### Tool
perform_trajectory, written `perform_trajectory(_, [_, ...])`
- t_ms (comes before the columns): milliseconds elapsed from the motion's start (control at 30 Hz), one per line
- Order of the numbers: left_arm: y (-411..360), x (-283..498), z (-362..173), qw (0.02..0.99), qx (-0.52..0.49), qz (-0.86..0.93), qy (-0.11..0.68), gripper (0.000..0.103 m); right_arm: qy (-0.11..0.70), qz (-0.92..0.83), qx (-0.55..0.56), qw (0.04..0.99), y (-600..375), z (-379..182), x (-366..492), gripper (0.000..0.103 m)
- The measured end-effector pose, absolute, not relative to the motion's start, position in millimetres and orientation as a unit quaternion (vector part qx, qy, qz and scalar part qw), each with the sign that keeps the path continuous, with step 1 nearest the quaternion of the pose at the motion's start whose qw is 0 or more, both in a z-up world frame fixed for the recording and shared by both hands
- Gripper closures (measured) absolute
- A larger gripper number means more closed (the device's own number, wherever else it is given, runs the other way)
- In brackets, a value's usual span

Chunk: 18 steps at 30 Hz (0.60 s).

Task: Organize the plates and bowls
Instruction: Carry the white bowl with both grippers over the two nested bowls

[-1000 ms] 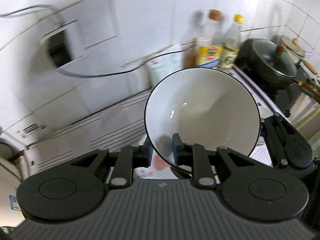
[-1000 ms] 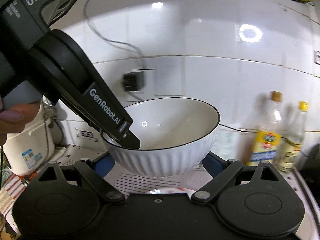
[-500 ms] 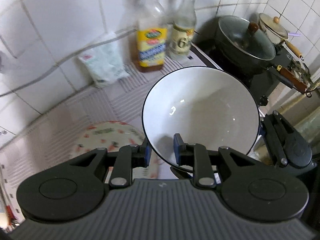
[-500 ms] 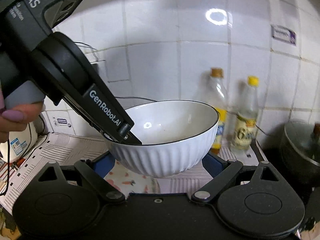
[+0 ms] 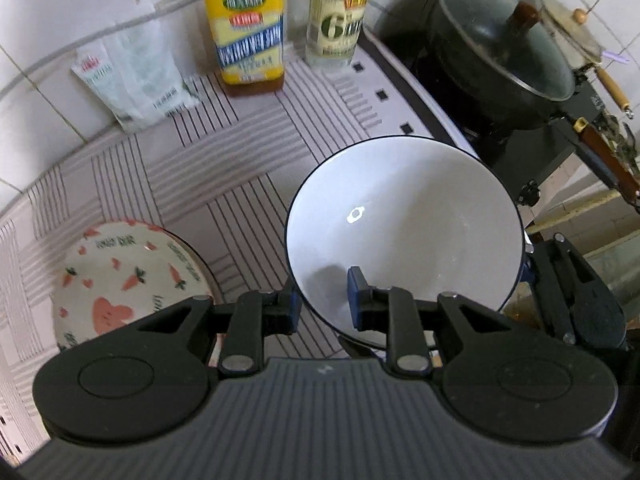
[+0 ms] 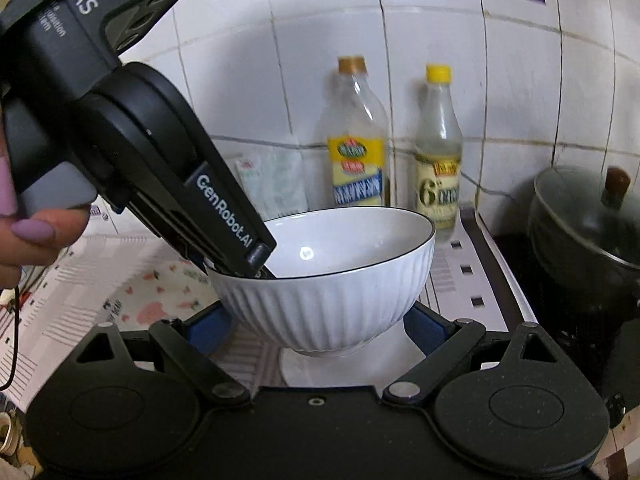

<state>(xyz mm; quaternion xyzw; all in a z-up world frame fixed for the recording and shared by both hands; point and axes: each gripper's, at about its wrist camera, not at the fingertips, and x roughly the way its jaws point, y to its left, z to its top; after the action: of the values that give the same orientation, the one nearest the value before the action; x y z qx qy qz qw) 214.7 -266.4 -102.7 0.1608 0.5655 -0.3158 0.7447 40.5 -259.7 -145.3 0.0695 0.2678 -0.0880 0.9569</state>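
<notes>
The white bowl (image 5: 404,224) with a thin dark rim and a ribbed outside is held in the air above the bench (image 5: 224,184), which is covered with a striped sheet. The left hand-held gripper (image 5: 322,300) pinches the near rim of this bowl: one blue pad is inside the bowl and the other is outside, so its jaws are almost closed on the thin wall. In the right wrist view this same gripper comes down from the upper left, and a hand (image 6: 24,236) holds its grey handle.

The right hand-held gripper (image 6: 318,320) has its two fingers wide apart, one on each side of the lower part of the bowl (image 6: 328,280). I cannot tell if the blue pads really press on the ribbed wall or only stand just beside it.

Left of the white bowl, a second bowl with a carrot pattern (image 5: 128,280) sits on the bench. At the tiled wall stand a bottle with a yellow label (image 5: 246,28), a clear bottle (image 5: 340,12) and a small packet (image 5: 136,80). To the right, a dark pot with a glass lid (image 5: 504,52) sits on a stove.
</notes>
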Motion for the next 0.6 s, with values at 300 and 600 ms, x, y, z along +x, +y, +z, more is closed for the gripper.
perform_trajectory(300, [-275.7, 229.0, -129.2, 0.72, 0.139, -0.279, 0.621, 0.081, 0.305, -0.062, 0.072, 0.948, -277.7, -164.1, 47.6, 0.008])
perform_trajectory(600, [-282.4, 235.2, -143.0, 0.708, 0.131, -0.255, 0.645, 0.078, 0.333, -0.06, 0.028, 0.941, -278.3, -172.2, 57.3, 0.011])
